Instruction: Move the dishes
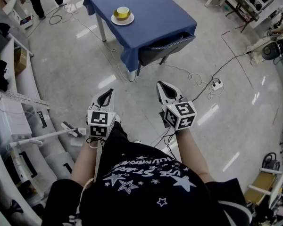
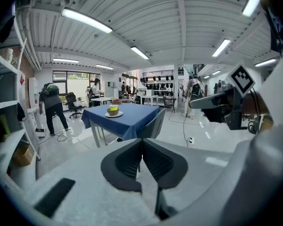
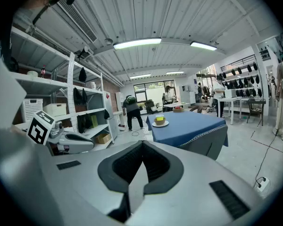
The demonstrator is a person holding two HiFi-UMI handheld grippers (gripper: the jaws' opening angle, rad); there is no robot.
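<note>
1. Left tongs (image 1: 106,97) and right tongs (image 1: 166,91) are hovering side by side at lower centre of the head view, over bare floor. Both are pressed together and pinching nothing.
2. The dishes, a yellow bowl (image 1: 123,12) sitting on a white saucer (image 1: 116,19), are resting on the blue worktop (image 1: 155,18) at the top of the frame, left of centre.
3. Key relation: the dishes are lying straight ahead, up-frame and well apart from both tongs. They are lining up closer to the left tongs, so that hand is looking slightly nearer.
4. Bowl and saucer are round, so there is no long axis to line up with.
5. A grey chair (image 1: 166,48) is tucked in at the worktop's near edge, right of the dishes.
6. Judging: still approaching, grasp not yet started; the tongs are going to need spreading first.
</note>
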